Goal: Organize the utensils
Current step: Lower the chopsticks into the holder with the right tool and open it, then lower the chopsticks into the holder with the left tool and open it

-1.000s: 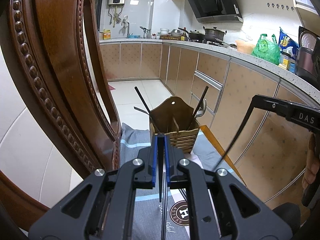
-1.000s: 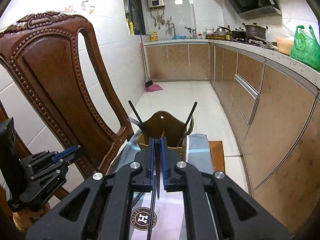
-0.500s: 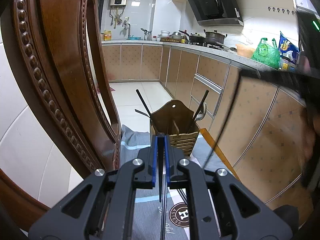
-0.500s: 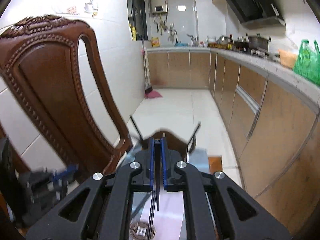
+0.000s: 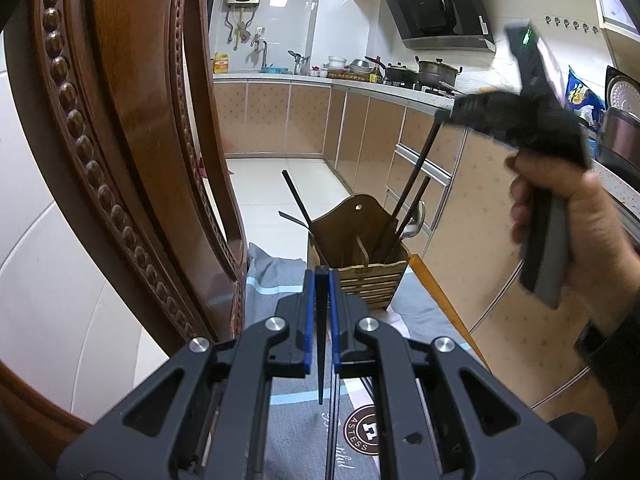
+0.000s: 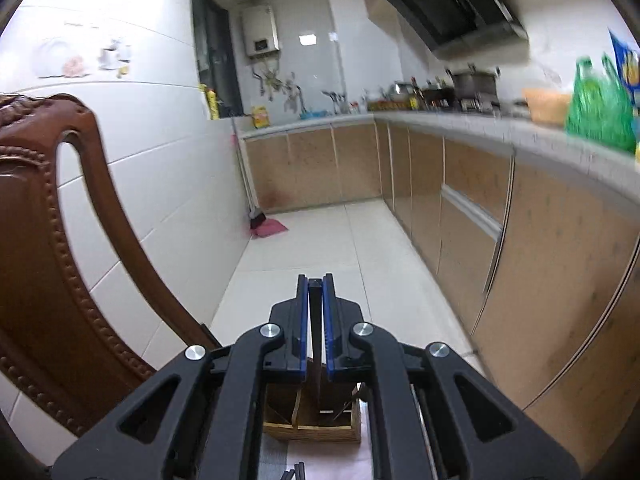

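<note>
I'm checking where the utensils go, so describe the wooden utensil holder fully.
The wooden utensil holder is a brown box with a tall rounded back panel pierced by a hanging hole, a slatted lighter front and inner dividers. It stands upright on the grey cloth beside the carved chair back. Dark chopsticks lean out of both sides, and a metal spoon rests at its right. The right gripper holds a chopstick whose lower end dips into the right compartment.
</note>
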Available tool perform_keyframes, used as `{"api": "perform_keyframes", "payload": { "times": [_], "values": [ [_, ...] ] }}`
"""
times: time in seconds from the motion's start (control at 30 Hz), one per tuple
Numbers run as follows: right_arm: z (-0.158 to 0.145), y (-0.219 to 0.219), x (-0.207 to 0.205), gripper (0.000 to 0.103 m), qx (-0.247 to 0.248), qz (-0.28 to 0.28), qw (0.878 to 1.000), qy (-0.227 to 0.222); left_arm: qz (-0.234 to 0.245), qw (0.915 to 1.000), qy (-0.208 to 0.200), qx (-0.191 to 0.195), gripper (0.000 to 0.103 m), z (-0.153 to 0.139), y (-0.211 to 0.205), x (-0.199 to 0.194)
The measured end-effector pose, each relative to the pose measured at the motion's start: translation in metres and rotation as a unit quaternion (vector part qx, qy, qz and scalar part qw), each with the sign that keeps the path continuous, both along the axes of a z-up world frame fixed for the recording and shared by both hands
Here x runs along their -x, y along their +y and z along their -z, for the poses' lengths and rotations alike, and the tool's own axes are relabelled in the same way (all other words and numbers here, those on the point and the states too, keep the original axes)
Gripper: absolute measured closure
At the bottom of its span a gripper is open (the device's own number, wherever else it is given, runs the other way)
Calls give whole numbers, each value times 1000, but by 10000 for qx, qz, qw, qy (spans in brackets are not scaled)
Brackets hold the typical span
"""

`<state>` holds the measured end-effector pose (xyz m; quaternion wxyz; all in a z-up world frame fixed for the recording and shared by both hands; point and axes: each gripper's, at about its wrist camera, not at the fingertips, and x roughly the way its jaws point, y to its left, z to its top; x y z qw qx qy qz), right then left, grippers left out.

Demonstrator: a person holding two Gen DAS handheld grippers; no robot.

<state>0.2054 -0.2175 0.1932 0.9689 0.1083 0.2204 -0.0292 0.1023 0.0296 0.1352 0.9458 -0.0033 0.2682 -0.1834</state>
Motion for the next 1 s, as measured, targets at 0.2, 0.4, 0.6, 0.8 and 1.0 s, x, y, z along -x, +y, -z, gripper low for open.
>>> {"api": "perform_keyframes", "payload": {
  "times": [0.2, 0.4, 0.6, 0.8, 1.0],
  "values": [
    [53, -19, -11, 95, -450, 24, 9980, 435, -15, 10000, 13, -5, 96, 1, -1, -1],
    [63, -36, 27, 23, -548, -214, 9981, 195, -84, 10000, -3, 8, 96, 2, -1, 0],
    [96, -63, 132, 11, -830, -108, 9954, -460, -225, 9992, -264, 197, 96, -19, 2, 3],
    [177, -84, 169, 11, -1142, 150, 9931, 240, -248, 9964, -629, 507, 97, -65, -13, -10],
    [183, -86, 161, 11, -1039, -36, 9942, 262, -204, 9927, -710, 956, 96, -103, -29, -52]
  ]
}}
